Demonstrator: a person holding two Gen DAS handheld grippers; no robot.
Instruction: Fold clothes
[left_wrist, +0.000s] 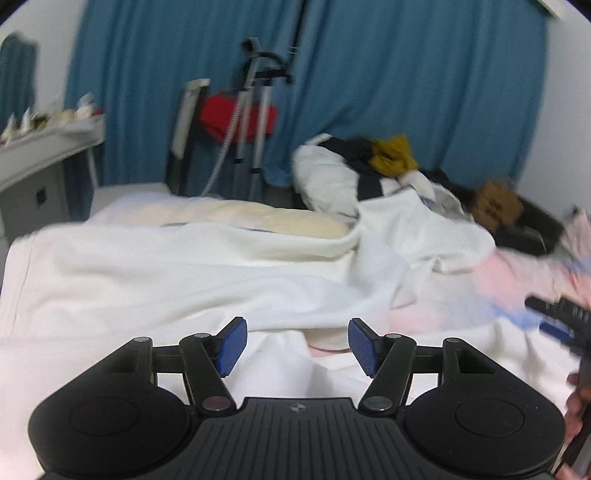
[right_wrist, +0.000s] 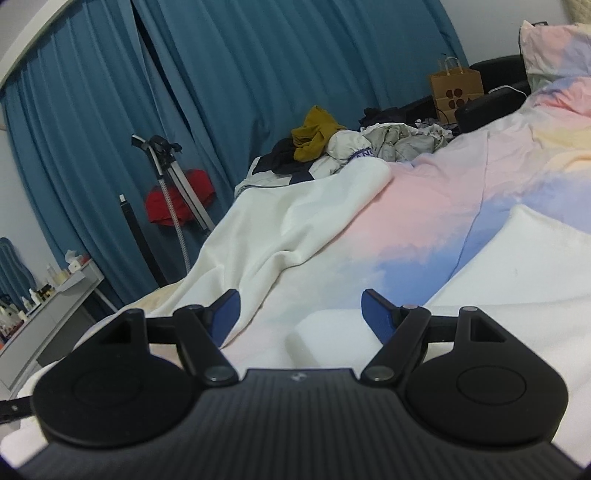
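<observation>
A large white garment lies crumpled across the bed, stretching back toward the clothes pile. My left gripper hovers just above its near part, open, with nothing between the blue pads. In the right wrist view the same white garment runs along the left side of the pastel bed cover. My right gripper is open and empty over the cover, its left pad beside the garment's edge. White folded cloth lies to its right. The right gripper also shows at the left view's right edge, blurred.
A pile of unfolded clothes with a mustard piece sits at the bed's far end. Behind are a brown paper bag, a garment steamer stand with a red item, blue curtains and a grey dresser with bottles. A pillow lies far right.
</observation>
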